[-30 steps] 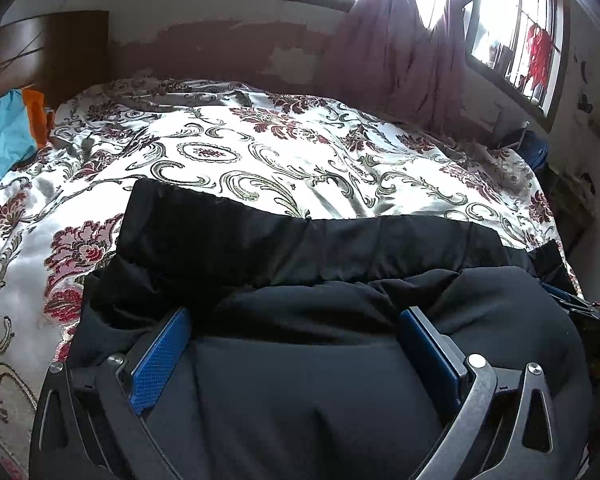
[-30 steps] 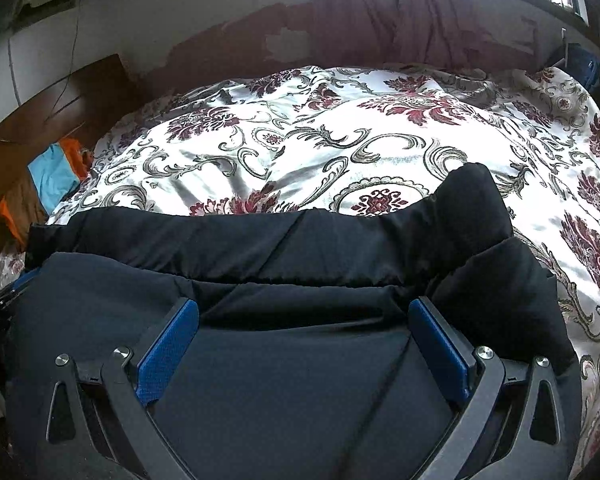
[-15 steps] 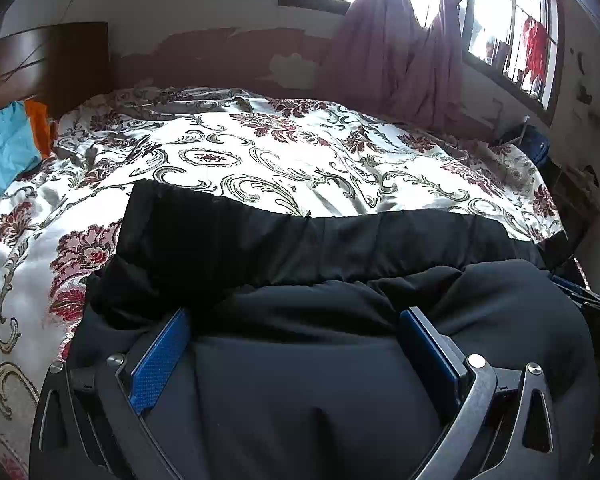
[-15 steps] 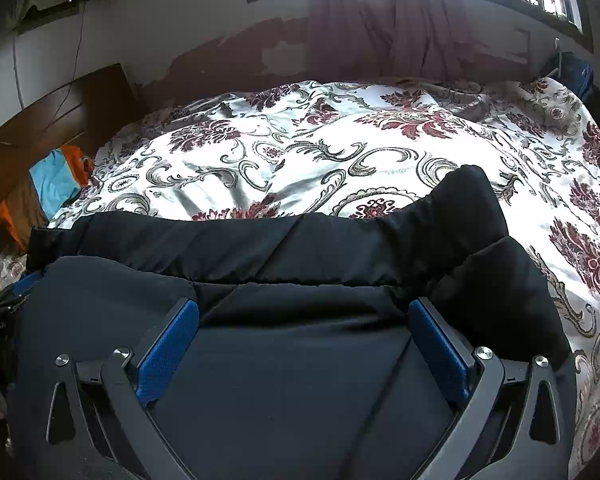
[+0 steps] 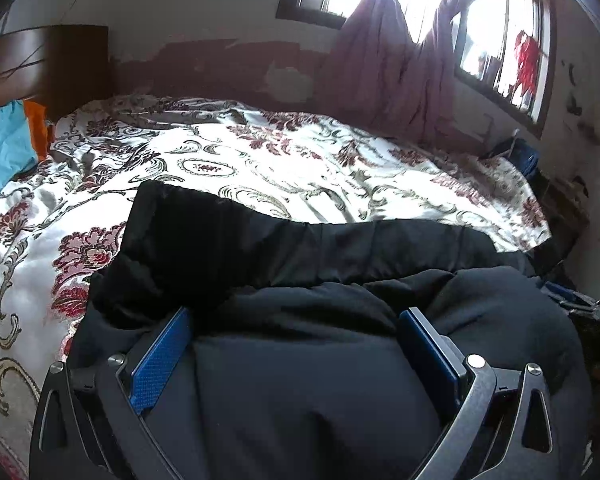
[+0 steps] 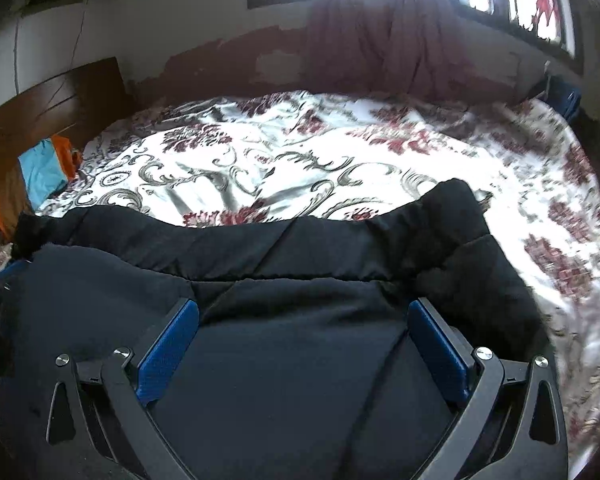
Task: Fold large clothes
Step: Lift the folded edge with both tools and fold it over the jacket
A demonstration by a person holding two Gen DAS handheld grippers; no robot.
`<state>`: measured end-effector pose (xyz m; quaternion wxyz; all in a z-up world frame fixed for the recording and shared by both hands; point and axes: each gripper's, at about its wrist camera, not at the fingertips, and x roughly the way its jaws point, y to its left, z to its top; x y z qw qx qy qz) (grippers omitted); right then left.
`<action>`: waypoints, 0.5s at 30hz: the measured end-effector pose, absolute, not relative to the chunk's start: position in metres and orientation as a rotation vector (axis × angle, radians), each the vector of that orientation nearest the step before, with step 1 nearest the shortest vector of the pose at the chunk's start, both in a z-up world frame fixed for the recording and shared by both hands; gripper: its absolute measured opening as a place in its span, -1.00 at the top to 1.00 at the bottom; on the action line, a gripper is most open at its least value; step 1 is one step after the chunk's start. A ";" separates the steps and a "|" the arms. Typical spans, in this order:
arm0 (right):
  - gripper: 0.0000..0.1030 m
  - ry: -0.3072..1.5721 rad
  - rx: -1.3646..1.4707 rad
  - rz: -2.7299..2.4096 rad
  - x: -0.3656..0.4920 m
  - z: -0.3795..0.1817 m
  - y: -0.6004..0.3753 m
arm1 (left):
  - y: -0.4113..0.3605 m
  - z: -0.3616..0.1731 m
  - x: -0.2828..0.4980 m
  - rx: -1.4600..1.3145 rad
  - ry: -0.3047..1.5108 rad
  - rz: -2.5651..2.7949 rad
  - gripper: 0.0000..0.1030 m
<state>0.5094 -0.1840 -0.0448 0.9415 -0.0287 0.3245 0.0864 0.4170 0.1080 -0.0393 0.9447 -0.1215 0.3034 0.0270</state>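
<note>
A large black garment (image 5: 340,248) lies bunched across the near part of the bed, with a folded band along its far edge. In the left wrist view my left gripper (image 5: 296,320) stands open just above the dark cloth near the garment's left end. Its blue pads (image 5: 160,356) are wide apart with cloth lying between them. The same garment (image 6: 260,248) fills the lower half of the right wrist view. My right gripper (image 6: 302,312) is open over its right part, its pads (image 6: 436,348) spread either side of a flat stretch of fabric.
The bed carries a white satin spread (image 5: 300,168) with red floral and grey scroll patterns. A wooden headboard (image 5: 44,64) stands at the left, with blue and orange cloths (image 5: 8,144) beside it. Purple curtains (image 5: 400,64) hang under bright windows; a dark blue object (image 5: 524,156) sits at the far right corner.
Both cameras have tilted up and drawn back a little, so more wall and window show. The right view is motion-blurred. The garment stays in place and both grippers remain spread.
</note>
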 end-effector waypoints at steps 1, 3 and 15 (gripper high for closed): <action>-0.97 0.628 -0.072 0.155 0.501 -0.039 -0.186 | 0.109 -0.037 0.413 -0.257 0.607 0.051 -1.00; -0.97 0.576 -0.080 0.151 0.488 -0.029 -0.190 | 0.111 -0.031 0.400 -0.270 0.575 0.070 -1.00; -0.97 0.532 -0.193 0.169 0.451 0.006 -0.237 | 0.168 -0.005 0.336 -0.354 0.563 0.214 -1.00</action>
